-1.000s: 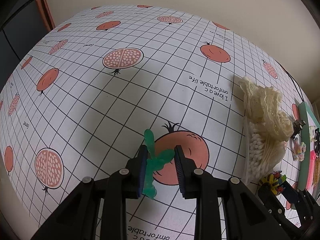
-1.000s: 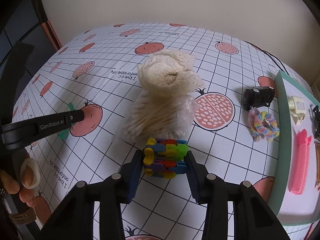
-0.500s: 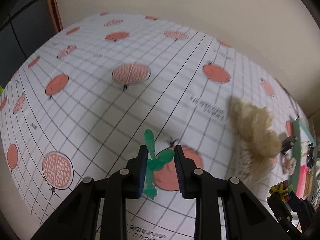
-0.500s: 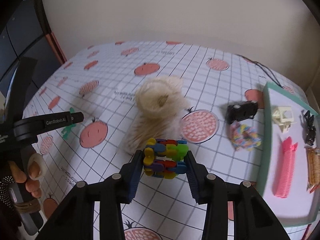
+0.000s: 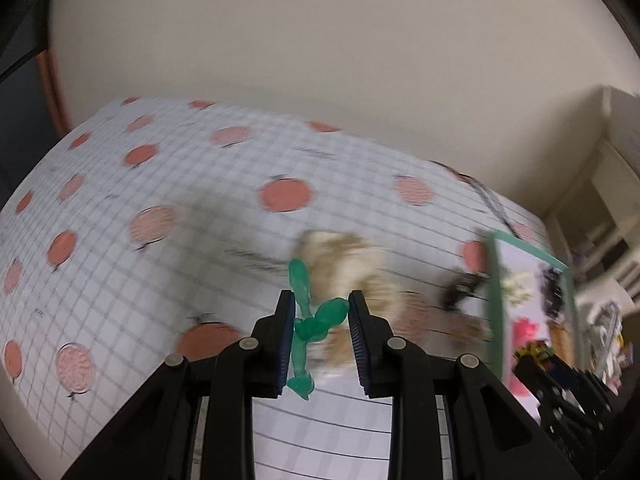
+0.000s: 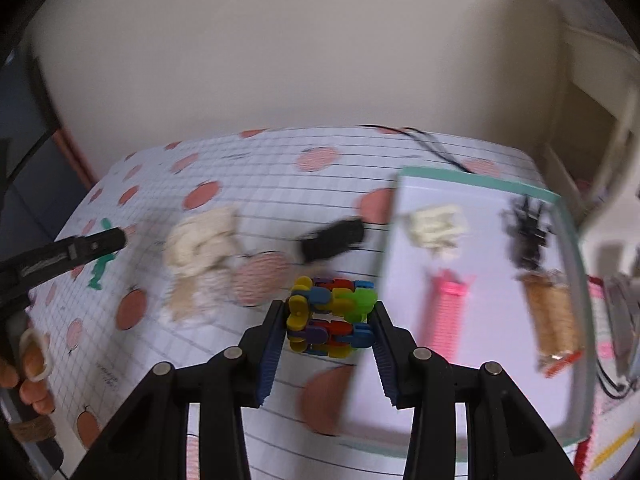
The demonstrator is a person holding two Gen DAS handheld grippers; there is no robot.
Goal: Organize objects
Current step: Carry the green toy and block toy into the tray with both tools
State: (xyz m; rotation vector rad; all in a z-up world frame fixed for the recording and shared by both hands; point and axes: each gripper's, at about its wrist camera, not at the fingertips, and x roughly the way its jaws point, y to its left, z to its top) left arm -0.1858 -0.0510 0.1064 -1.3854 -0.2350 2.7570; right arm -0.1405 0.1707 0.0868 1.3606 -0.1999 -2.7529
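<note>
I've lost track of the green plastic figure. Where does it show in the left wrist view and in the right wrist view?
Left wrist view: green plastic figure at lower centre, gripped in the left claw.
Right wrist view: at the far left edge, hanging from the left claw's tip, above the tablecloth.
Shared landmark: the green-rimmed tray, on the right in both views.

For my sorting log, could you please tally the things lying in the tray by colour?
Cream clip: 1
Black clip: 1
Pink clip: 1
Tan clip: 1
Total: 4 in the tray
</note>
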